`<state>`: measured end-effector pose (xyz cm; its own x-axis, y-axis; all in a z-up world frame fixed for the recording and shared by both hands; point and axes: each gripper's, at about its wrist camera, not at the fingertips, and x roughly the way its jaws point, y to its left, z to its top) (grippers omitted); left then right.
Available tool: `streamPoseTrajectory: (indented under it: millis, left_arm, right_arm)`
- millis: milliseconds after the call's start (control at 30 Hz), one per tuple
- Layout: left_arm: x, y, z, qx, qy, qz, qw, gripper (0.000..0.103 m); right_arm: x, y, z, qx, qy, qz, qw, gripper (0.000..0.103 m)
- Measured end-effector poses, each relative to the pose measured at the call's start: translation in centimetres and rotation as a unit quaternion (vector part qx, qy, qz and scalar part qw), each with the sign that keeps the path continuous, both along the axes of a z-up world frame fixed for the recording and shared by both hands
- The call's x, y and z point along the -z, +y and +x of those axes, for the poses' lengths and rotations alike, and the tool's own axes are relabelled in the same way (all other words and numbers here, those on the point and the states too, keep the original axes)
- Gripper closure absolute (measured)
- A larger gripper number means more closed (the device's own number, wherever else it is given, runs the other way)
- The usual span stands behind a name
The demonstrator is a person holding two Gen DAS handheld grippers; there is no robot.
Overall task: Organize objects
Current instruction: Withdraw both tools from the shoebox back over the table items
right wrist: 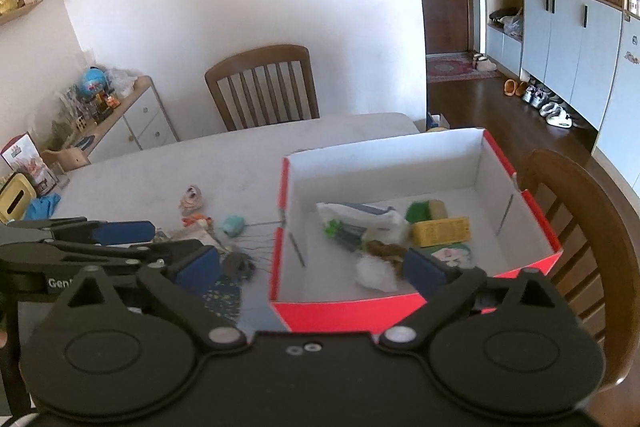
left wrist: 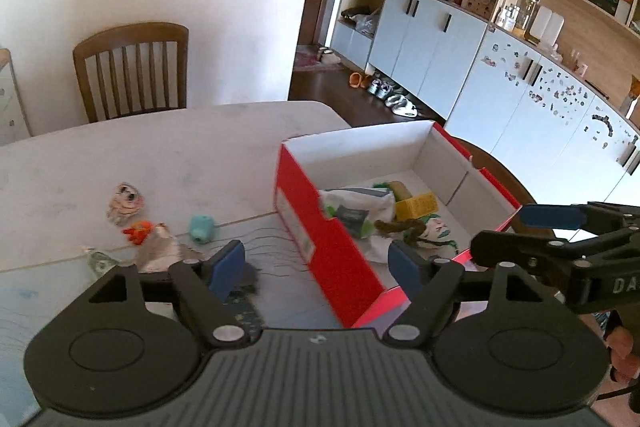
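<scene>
A red shoebox with a white inside stands on the pale table. In it lie a yellow carton, a white plastic bag, a green item and a brown scrap. Left of the box a teal toy, an orange toy and a pink cartoon piece rest on the table. My left gripper hangs open above the box's near left corner, holding nothing. My right gripper is open over the box's near wall, also with nothing in it.
A dark speckled cloth lies by the box's left wall. One wooden chair stands at the table's far side, another at the right of the box. A low sideboard with clutter is at the left, blue cabinets at the right.
</scene>
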<state>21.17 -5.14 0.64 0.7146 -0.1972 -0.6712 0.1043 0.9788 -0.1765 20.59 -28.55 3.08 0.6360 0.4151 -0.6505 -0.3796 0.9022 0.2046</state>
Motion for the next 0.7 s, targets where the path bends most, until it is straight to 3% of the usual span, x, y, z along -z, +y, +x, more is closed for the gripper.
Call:
streamPoseTrajectory:
  millis: [233,400,533,700]
  left_arm:
    - [-0.1,3.8,-1.6,-0.011,-0.01,0.012,0.9998,0.017]
    - [0.2,6.7,-2.3,-0.017,-0.011,-0.007,0.9998,0.012]
    - [0.4,8.4,-2.9,-0.025,-0.021,0.008,0.9994,0.0]
    - [0.8,10.2,-3.6,-0.032,-0.048,0.025,0.998,0.0]
  right_arm:
    - [0.3,2.9,-1.8,0.002,-0.019,0.001,1.0,0.001]
    - [0.7,4.8,-2.6,0.007,-0.027,-0.002,1.0,0.001]
    - [1.0,6.6,-3.0,0.011,-0.031,-0.007,0.999,0.001]
    - [1.2,8.7,-3.6,0.005,-0.042,-0.019,0.999,0.001]
